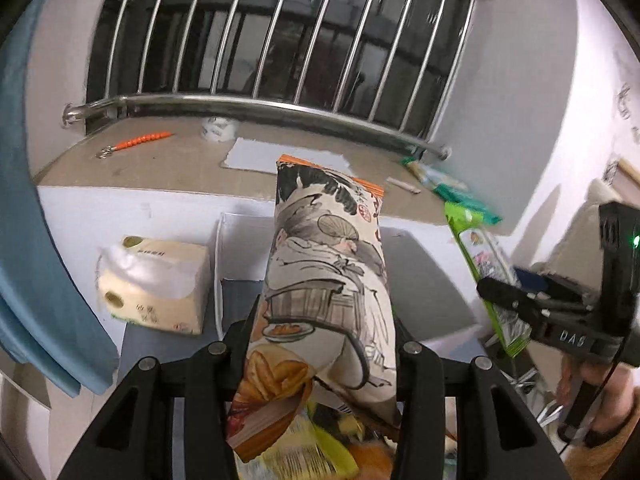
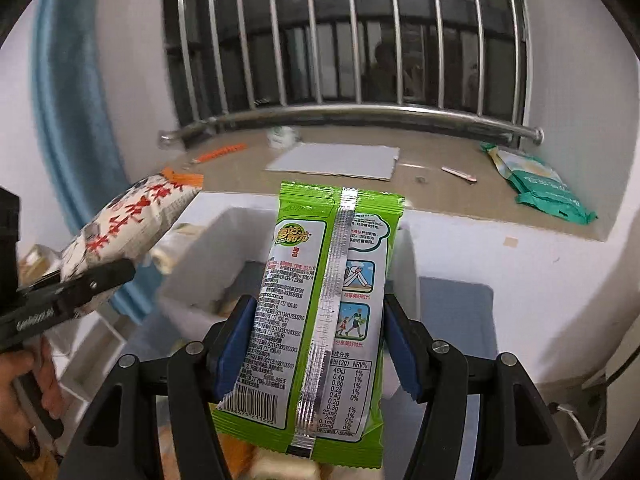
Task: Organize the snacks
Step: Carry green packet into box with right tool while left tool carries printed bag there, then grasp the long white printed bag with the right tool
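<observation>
My left gripper (image 1: pixel 324 320) is shut on a tall beige snack bag (image 1: pixel 324 264) with an ink drawing of a man and an orange top edge; I hold it upright in the air. The same bag (image 2: pixel 128 224) shows at the left of the right wrist view, held by the left gripper (image 2: pixel 86 284). My right gripper (image 2: pixel 316 304) is shut on a green snack packet (image 2: pixel 320 300), back side with silver seam facing the camera. That packet (image 1: pixel 486 268) and the right gripper (image 1: pixel 508 300) show at the right of the left wrist view.
A white open bin (image 2: pixel 200 248) stands below, against a stone windowsill (image 2: pixel 248 184). On the sill lie a grey sheet (image 2: pixel 336 160), an orange bead string (image 2: pixel 220 152) and a teal pouch (image 2: pixel 540 188). A tissue pack (image 1: pixel 154 284) sits at left. Window bars (image 2: pixel 360 40) stand behind.
</observation>
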Available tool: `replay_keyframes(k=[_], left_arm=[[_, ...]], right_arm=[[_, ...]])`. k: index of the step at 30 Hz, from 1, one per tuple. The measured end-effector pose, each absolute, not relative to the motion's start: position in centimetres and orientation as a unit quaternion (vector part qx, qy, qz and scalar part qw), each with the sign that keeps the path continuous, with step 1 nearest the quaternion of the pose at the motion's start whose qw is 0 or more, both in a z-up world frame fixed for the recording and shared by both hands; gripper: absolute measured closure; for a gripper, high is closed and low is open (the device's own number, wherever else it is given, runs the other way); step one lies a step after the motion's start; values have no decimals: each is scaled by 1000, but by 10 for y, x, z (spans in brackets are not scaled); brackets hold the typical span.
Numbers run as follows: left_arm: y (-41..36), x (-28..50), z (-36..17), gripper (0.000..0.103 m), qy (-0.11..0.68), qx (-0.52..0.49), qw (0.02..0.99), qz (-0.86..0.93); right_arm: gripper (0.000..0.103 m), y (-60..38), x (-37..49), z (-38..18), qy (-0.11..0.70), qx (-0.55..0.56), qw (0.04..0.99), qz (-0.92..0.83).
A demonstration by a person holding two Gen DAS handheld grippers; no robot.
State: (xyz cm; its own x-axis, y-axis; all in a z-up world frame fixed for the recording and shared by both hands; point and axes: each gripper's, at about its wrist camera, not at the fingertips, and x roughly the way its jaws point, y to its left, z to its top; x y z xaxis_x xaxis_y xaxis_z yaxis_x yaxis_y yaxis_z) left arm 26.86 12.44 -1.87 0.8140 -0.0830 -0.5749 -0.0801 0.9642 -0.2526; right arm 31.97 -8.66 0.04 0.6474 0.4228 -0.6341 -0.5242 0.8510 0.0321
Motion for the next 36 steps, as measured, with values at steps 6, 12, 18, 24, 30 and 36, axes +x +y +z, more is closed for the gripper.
replay_keyframes(k=[6, 12, 18, 24, 30, 36], left_arm=[[120, 325, -37, 0, 349, -106, 931, 31], [127, 313, -39, 0, 355, -94, 929, 39], [123, 280, -27, 0, 344, -67, 936, 28], [107, 221, -10, 0, 317, -51, 947, 6], [88, 156, -21, 0, 311, -73, 947, -39], [80, 90, -55, 0, 313, -98, 944, -45]], right_arm=[[15, -72, 377, -7, 350, -110, 897, 245], [0, -73, 384, -11, 342, -122, 905, 221], [0, -86, 359, -6, 324, -118, 911, 227], [0, -109, 304, 9, 298, -96, 914, 258], [0, -146, 226, 18, 258, -53, 921, 287], [0, -178, 161, -14, 266, -23, 922, 280]])
